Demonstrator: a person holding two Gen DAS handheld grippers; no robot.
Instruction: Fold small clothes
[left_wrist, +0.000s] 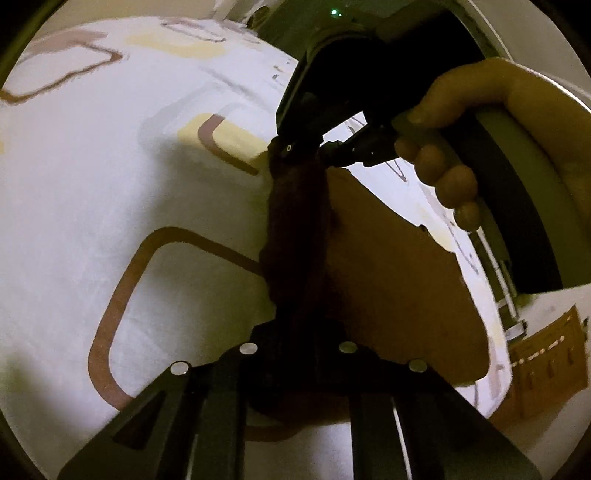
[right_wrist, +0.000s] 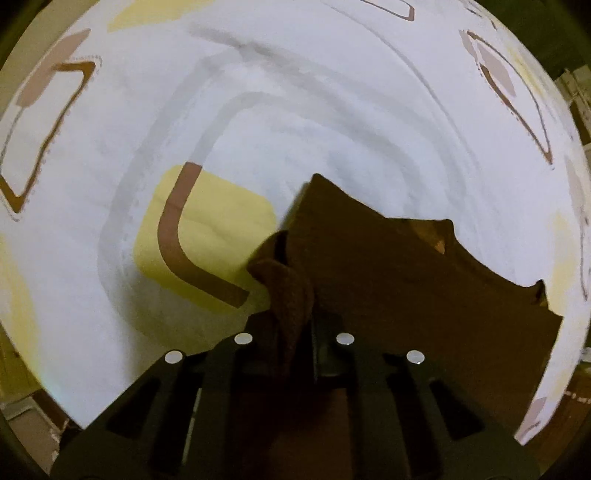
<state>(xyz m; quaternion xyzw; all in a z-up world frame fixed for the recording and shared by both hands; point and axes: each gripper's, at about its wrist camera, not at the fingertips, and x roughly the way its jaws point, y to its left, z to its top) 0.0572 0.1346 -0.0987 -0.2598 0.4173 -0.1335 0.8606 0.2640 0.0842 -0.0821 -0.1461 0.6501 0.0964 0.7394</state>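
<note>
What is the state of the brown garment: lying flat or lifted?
Partly lifted. The brown garment has a bunched edge pinched by the right gripper and left gripper; the rest drapes onto the patterned sheet.

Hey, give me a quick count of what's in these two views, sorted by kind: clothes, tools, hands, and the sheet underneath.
Brown garment: 1
Gripping tools: 2, left tool and right tool, each shut on the garment
Visible hand: 1, holding the right tool's handle
Patterned white sheet: 1
Total: 5
</note>
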